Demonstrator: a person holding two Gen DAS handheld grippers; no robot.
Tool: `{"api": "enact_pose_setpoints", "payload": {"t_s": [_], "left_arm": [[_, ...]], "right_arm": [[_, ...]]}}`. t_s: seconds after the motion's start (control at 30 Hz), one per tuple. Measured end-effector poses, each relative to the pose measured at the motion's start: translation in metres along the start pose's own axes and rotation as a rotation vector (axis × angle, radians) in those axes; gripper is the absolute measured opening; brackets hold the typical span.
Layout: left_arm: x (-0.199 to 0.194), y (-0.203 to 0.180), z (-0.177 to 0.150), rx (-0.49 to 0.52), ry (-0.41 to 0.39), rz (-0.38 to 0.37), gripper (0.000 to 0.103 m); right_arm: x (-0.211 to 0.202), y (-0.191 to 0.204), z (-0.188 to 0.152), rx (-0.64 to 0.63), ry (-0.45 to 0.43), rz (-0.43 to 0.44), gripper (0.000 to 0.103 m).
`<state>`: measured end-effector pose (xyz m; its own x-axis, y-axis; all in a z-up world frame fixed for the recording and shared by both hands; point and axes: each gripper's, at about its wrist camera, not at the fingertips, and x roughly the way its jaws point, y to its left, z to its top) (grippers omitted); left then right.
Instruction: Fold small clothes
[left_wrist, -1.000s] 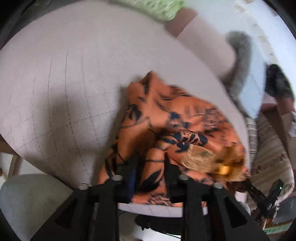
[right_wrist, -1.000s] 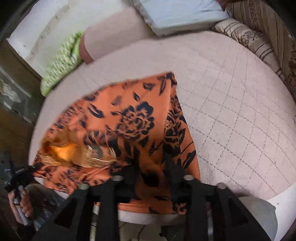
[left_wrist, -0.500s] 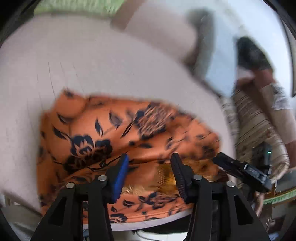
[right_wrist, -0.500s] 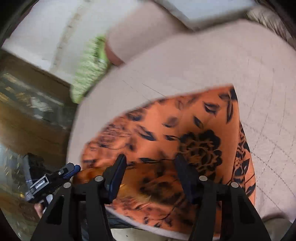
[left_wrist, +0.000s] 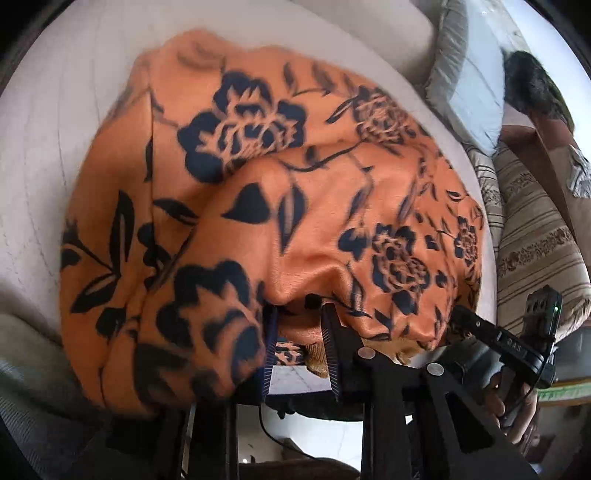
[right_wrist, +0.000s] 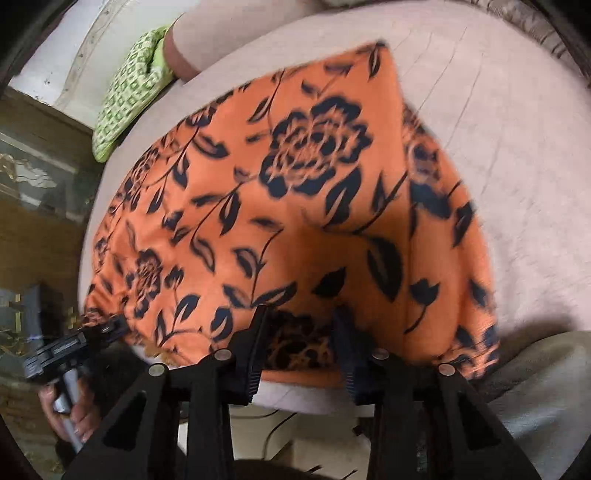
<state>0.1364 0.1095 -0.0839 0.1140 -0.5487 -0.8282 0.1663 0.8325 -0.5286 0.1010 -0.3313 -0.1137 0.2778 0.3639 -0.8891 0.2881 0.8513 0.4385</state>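
An orange garment (left_wrist: 258, 206) with a dark blue flower print lies spread in layers on the round table (left_wrist: 44, 155), covered by a pale quilted cloth. My left gripper (left_wrist: 299, 314) is at the garment's near hem. Its jaws are closing, a fold drapes over the left finger (left_wrist: 267, 343), and a gap still shows between the pads. My right gripper (right_wrist: 301, 314) is at the same hem of the garment (right_wrist: 295, 206) further along. Its jaws are closing around a lower layer without pressing on it. Each view shows the other gripper (left_wrist: 458, 314) (right_wrist: 118, 323) at the garment's side.
A green patterned cushion (right_wrist: 129, 92) lies beyond the table (right_wrist: 517, 147). A striped sofa (left_wrist: 535, 251) and a grey pillow (left_wrist: 461, 92) stand to one side. A grey seat (right_wrist: 546, 387) is close to the table's near edge. A hand (left_wrist: 513, 406) holds the right gripper's handle.
A second ago both grippers held the bunched garment. It now lies spread out, and both grippers have let go and come down closer to its near hem.
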Motion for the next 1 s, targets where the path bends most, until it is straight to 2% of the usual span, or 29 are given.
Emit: {"api": "enact_pose_setpoints", "payload": {"t_s": [0.07,0.1,0.13,0.17,0.2,0.27,0.33,0.4,0.47,0.5,0.57,0.63,0.7,0.73,0.8,0.87,0.9,0.93,0.97,1.0], "left_arm": [[-0.019,-0.007,-0.008,0.021,-0.051,-0.055,0.025],[-0.035,-0.005,-0.012,0.012,-0.108,-0.09,0.027],[-0.048,-0.002,-0.015,-0.007,-0.15,-0.1,0.029],[-0.059,0.003,-0.016,-0.031,-0.186,-0.101,0.035],[-0.071,0.01,-0.015,-0.063,-0.233,-0.099,0.041],[-0.081,0.021,-0.012,-0.111,-0.281,-0.051,0.044],[-0.077,0.031,-0.004,-0.167,-0.261,0.034,0.043],[-0.075,0.036,0.0,-0.201,-0.274,0.055,0.042],[-0.081,0.039,0.001,-0.221,-0.34,0.124,0.043],[-0.08,0.038,0.002,-0.241,-0.344,0.139,0.043],[-0.072,0.04,0.0,-0.272,-0.329,0.113,0.043],[-0.064,0.038,0.001,-0.277,-0.295,0.126,0.043],[-0.051,0.032,0.007,-0.221,-0.236,0.156,0.043],[-0.045,0.029,0.011,-0.201,-0.22,0.174,0.041],[-0.036,0.019,0.011,-0.143,-0.194,0.204,0.008],[-0.033,0.016,0.01,-0.123,-0.177,0.22,0.005],[-0.031,0.015,0.012,-0.111,-0.171,0.256,0.005],[-0.02,0.016,0.014,-0.099,-0.154,0.345,0.005],[-0.014,0.016,0.015,-0.1,-0.135,0.382,0.005],[-0.01,0.017,0.018,-0.115,-0.117,0.373,0.005]], "right_arm": [[-0.013,0.006,-0.003,-0.03,-0.051,0.013,0.041],[-0.018,0.007,-0.002,-0.034,-0.075,0.024,0.044],[-0.027,0.006,-0.003,-0.026,-0.108,0.041,0.056],[-0.037,0.001,-0.003,-0.003,-0.143,0.047,0.063],[-0.041,-0.002,-0.002,0.013,-0.163,0.042,0.075],[-0.051,-0.013,0.006,0.066,-0.201,0.013,0.078],[-0.048,-0.025,0.015,0.1,-0.183,-0.018,0.077],[-0.043,-0.04,0.022,0.15,-0.175,-0.064,0.077],[-0.031,-0.05,0.025,0.199,-0.126,-0.067,0.074],[-0.028,-0.054,0.025,0.198,-0.098,-0.078,0.072],[-0.02,-0.044,0.022,0.144,-0.074,-0.134,0.061],[-0.009,-0.033,0.016,0.1,-0.052,-0.167,0.036],[-0.002,-0.021,0.015,0.053,-0.061,-0.244,0.028],[-0.003,-0.016,0.015,0.032,-0.074,-0.262,0.018],[-0.012,-0.007,0.013,0.007,-0.126,-0.282,0.015],[-0.017,-0.005,0.011,0.016,-0.15,-0.286,0.014],[-0.016,-0.009,0.01,0.036,-0.138,-0.282,0.014],[-0.012,-0.014,0.01,0.057,-0.114,-0.283,0.014],[-0.006,-0.017,0.01,0.065,-0.082,-0.286,0.014],[0.0,-0.018,0.013,0.065,-0.05,-0.285,0.017]]}}
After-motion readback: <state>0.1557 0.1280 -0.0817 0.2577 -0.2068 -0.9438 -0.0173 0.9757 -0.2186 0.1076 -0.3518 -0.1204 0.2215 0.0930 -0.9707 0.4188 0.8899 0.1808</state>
